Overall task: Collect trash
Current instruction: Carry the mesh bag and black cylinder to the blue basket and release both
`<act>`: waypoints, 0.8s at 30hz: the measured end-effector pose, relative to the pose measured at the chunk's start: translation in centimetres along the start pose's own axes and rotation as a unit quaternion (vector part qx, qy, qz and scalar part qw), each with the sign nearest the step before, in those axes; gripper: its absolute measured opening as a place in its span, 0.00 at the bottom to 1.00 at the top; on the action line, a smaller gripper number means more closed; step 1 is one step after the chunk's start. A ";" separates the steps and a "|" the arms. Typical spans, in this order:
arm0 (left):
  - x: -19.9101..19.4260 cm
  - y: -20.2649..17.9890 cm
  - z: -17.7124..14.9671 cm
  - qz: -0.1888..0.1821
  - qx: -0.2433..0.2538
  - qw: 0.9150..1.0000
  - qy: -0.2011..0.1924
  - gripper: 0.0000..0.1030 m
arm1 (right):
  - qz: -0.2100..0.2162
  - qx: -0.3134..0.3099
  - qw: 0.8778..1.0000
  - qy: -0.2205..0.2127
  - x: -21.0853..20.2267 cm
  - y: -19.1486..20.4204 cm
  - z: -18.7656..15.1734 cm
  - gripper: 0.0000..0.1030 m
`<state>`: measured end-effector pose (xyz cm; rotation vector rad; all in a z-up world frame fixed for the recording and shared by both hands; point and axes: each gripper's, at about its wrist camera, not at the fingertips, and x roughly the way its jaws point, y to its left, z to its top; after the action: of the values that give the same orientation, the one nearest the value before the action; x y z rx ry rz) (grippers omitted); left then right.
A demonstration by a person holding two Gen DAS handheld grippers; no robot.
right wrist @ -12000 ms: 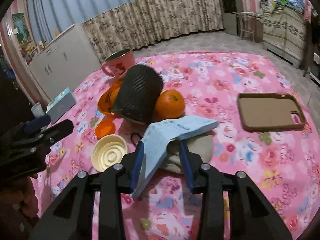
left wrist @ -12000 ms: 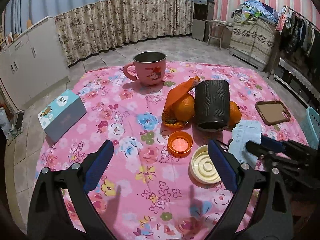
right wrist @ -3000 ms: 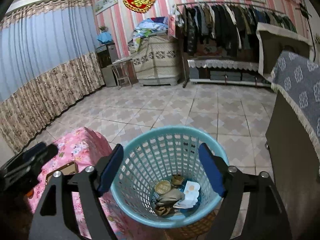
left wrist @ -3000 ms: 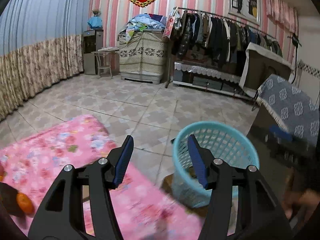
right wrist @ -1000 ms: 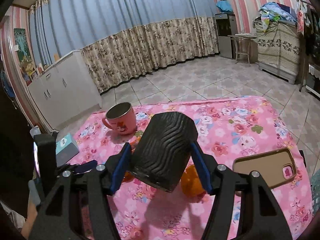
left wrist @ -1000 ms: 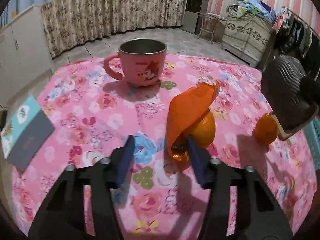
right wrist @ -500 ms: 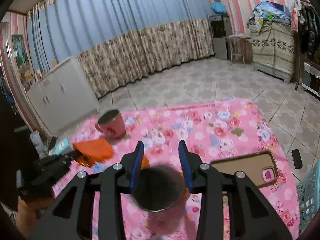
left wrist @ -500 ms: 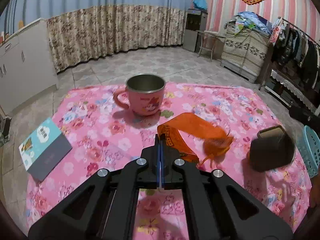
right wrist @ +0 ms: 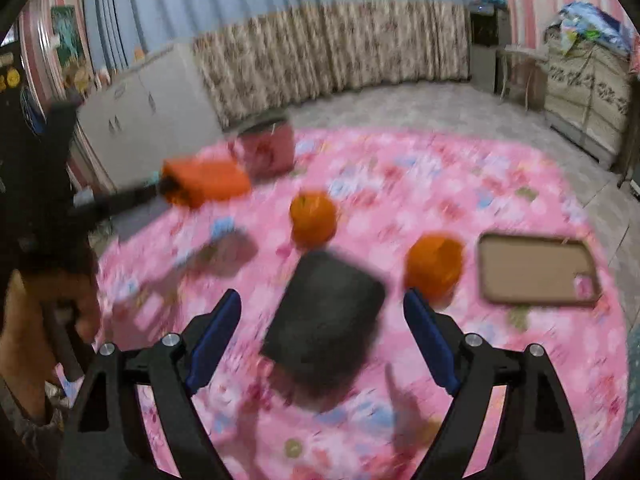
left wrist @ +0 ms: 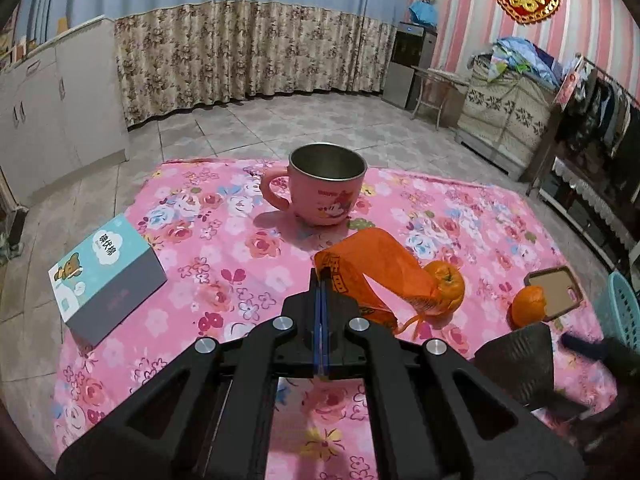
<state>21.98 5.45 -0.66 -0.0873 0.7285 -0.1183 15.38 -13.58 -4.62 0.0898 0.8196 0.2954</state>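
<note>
My left gripper [left wrist: 321,280] is shut on the top edge of an orange bag [left wrist: 372,272], which hangs lifted above the pink floral tablecloth [left wrist: 224,264]. Its lower end trails against an orange [left wrist: 446,280]. In the blurred right wrist view my right gripper [right wrist: 322,300] is opening. A black ribbed cup [right wrist: 328,316] sits on the cloth between its blue pads [right wrist: 424,332], which stand apart from it. The same cup [left wrist: 516,364] shows at the lower right of the left wrist view. The bag [right wrist: 204,182] appears again at the left, held by the left gripper [right wrist: 160,188].
A pink mug [left wrist: 326,188] stands at the back. A tissue box [left wrist: 106,276] lies at the left. A second orange [left wrist: 528,306] and a brown phone case [left wrist: 554,292] lie at the right. A blue basket [left wrist: 624,308] stands past the table's right edge.
My left gripper closed on the orange bag and raised it off the orange. My right gripper brought the black cup down to the table and spread its jaws off it.
</note>
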 end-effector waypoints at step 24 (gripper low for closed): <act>-4.7 -6.7 0.8 -0.060 0.029 0.997 -0.049 0.00 | -0.065 0.046 0.975 -0.208 -13.4 -5.5 2.6 0.63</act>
<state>18.53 -0.56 3.80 -0.0804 0.6213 -0.2489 9.91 -22.68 5.55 0.1771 0.4193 0.1073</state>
